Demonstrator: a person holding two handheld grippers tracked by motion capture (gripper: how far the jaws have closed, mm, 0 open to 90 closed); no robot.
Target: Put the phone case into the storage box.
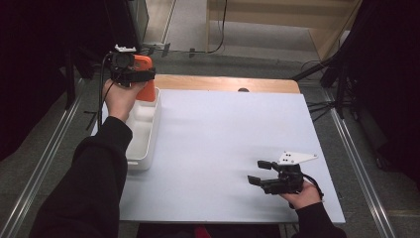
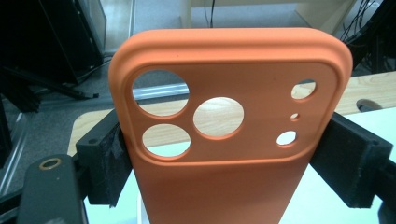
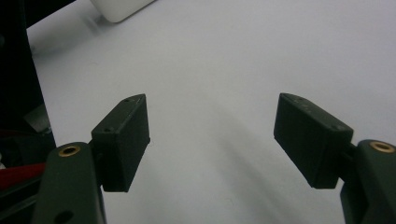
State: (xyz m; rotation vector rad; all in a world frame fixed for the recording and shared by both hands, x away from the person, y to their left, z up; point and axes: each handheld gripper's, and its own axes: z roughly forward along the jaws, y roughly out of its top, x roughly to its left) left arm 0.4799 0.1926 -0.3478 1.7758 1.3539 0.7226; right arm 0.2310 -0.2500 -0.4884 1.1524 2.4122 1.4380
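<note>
Orange matte phone case [image 2: 224, 154] with round cutouts clamped in left gripper [image 2: 224, 163], right gripper [image 3: 212, 140] spread empty

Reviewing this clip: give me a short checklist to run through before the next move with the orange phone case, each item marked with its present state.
1. Left gripper clamps orange phone case on both side edges: ok.
2. Case held above the white tray, clear of it: ok.
3. Case upright, camera holes up: ok.
4. Right gripper open and holding nothing: ok.
5. Right gripper over bare table, apart from the tray: ok.
6. Contents of the tray: cannot tell.
</note>
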